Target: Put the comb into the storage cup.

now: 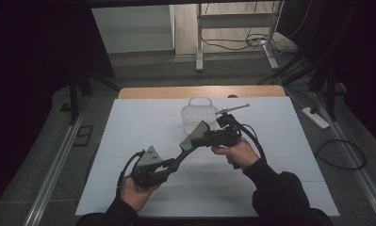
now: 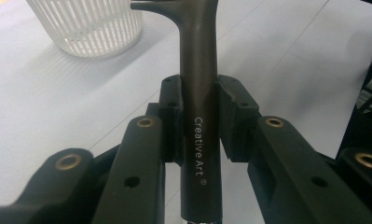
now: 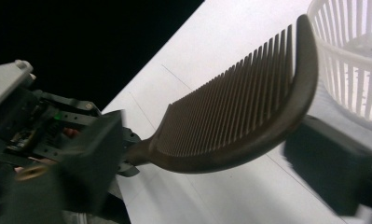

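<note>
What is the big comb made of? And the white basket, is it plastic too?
The comb looks like hard plastic, dark brown and smooth with a dull sheen; its teeth are thin, even and moulded in one piece with the spine, and its handle has printed lettering. The basket looks like white plastic too: thin moulded ribs with open slots, slightly glossy. I can't be sure of either from looks alone.

comb (image 2: 200,93) teeth cut off at top edge, basket (image 3: 356,56) cropped top/right, right hand-held gripper (image 3: 211,163) blurred
</note>
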### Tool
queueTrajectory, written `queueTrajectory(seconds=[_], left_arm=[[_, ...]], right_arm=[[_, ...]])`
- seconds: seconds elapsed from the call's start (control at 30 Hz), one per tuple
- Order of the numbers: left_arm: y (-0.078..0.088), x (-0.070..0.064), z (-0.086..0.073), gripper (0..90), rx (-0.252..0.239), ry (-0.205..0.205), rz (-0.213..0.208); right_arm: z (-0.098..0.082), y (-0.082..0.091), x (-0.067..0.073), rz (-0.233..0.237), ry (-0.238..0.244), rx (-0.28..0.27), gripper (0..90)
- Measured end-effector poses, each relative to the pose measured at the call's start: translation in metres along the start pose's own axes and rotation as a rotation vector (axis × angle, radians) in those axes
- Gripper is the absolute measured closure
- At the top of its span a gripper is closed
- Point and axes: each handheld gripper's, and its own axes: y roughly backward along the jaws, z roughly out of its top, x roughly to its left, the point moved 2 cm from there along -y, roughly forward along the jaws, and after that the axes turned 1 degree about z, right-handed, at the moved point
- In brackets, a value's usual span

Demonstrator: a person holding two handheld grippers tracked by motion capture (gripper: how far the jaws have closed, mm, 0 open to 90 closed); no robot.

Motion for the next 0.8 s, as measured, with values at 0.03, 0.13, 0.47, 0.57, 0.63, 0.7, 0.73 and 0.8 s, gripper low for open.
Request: queueTrajectory(seconds=[0.03, 0.13, 0.47, 0.57, 0.63, 0.7, 0.73, 0.8], left_arm=[[0.0, 0.0, 0.0, 72.2, 0.0, -0.001, 0.003], [0.0, 0.0, 0.0, 72.2, 0.003, -0.002, 0.009], [-0.001, -0.001, -0.001, 72.1, 0.007, -0.027, 0.044], [-0.002, -0.001, -0.001, 72.1, 0.016, -0.034, 0.047], [-0.004, -0.001, -0.002, 72.0, 0.027, -0.037, 0.052], [-0.007, 0.0, -0.003, 71.8, 0.043, -0.035, 0.046], [-0.007, 0.0, -0.003, 71.7, 0.043, -0.035, 0.046], [-0.008, 0.001, -0.003, 71.5, 0.042, -0.025, 0.044]], right_arm=[[0.0, 0.001, -0.001, 0.008, -0.005, -0.004, 23.8], [0.0, 0.003, -0.001, 0.019, -0.019, -0.014, 41.1], [-0.002, 0.004, -0.009, 0.091, -0.097, 0.004, 69.7], [-0.002, 0.005, -0.012, 0.156, -0.146, -0.014, 76.9], [-0.003, 0.005, -0.014, 0.207, -0.194, -0.021, 80.8], [-0.004, 0.004, -0.014, 0.244, -0.228, -0.019, 83.3], [-0.004, 0.004, -0.014, 0.244, -0.228, -0.019, 83.3], [-0.004, 0.003, -0.013, 0.239, -0.209, -0.023, 83.5]])
